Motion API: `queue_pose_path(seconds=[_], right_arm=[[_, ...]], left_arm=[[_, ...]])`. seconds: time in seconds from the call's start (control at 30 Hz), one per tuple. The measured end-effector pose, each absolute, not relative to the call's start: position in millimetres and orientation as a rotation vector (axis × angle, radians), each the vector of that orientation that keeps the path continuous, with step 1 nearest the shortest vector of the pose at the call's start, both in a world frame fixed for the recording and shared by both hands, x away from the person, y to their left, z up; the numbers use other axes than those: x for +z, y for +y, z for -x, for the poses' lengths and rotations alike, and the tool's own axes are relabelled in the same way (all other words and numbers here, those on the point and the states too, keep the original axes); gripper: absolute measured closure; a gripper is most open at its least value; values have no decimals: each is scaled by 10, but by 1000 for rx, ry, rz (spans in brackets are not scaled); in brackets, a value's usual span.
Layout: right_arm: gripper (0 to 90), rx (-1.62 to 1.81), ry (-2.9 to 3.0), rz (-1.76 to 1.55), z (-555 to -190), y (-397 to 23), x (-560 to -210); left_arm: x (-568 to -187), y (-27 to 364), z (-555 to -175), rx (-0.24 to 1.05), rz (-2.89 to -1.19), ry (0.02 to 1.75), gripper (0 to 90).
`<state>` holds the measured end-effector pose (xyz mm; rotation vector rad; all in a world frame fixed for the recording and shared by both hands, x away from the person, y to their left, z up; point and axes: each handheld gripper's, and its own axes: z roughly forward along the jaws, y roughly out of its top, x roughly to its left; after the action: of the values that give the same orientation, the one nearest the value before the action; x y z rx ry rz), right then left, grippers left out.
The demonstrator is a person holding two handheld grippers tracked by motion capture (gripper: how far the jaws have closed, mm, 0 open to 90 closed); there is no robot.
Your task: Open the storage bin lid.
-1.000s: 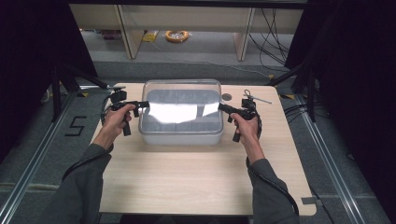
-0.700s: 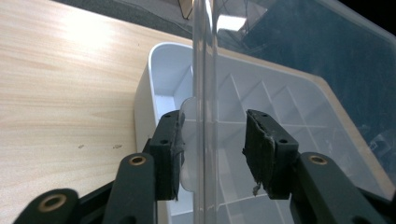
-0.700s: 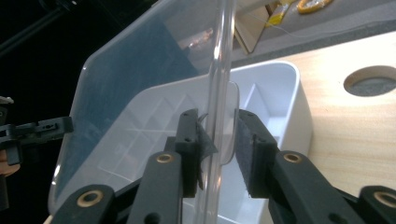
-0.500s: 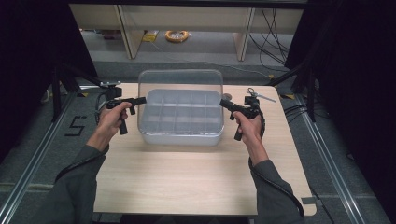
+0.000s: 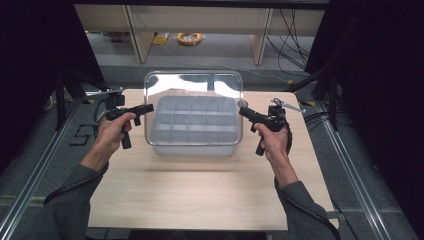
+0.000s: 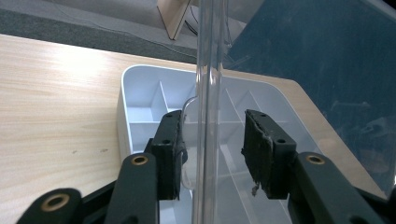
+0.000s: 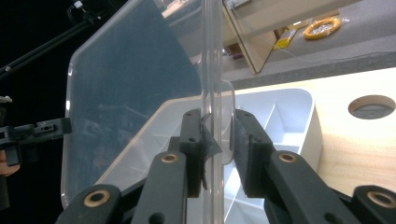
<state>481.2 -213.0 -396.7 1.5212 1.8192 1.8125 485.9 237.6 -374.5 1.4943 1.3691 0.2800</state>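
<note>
A clear plastic lid (image 5: 192,82) hangs tilted above a white compartment box (image 5: 192,147) on the wooden table (image 5: 200,190). My left gripper (image 5: 150,107) is shut on the lid's left edge and my right gripper (image 5: 241,111) on its right edge. In the left gripper view the lid's rim (image 6: 208,70) runs upright between the pads of the left gripper (image 6: 212,144), with the box (image 6: 140,93) below. In the right gripper view the right gripper (image 7: 217,137) pinches the lid's small tab, and the lid's sheet (image 7: 130,84) spreads to the left over the box (image 7: 299,107).
The box's compartments look empty. A round hole (image 7: 372,106) pierces the tabletop near the right gripper. Beyond the table stand wooden shelf legs (image 5: 260,45), with a yellow cable coil (image 5: 189,37) on the floor. Metal rails (image 5: 30,170) flank the table.
The lid lay on the box a second ago. Both hands have risen with it, and it now hangs tilted above the box's far side.
</note>
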Motion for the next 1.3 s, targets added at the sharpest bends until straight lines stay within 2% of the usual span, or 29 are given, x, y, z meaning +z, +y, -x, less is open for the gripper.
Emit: queue_pose_path(seconds=[0.3, 0.9, 1.3], right_arm=[[755, 1799, 1838, -1460, -4445, -2114, -3992], [760, 1774, 1915, -1487, -3829, -2126, -4351], [759, 1751, 1945, -1496, -3482, -2177, -4543]], left_arm=[[-3819, 2424, -4479, 291, -1518, 1323, 577], [-4195, 2449, -3807, 294, -1566, 1285, 584], [-4384, 2436, -3516, 268, -1586, 1282, 593]])
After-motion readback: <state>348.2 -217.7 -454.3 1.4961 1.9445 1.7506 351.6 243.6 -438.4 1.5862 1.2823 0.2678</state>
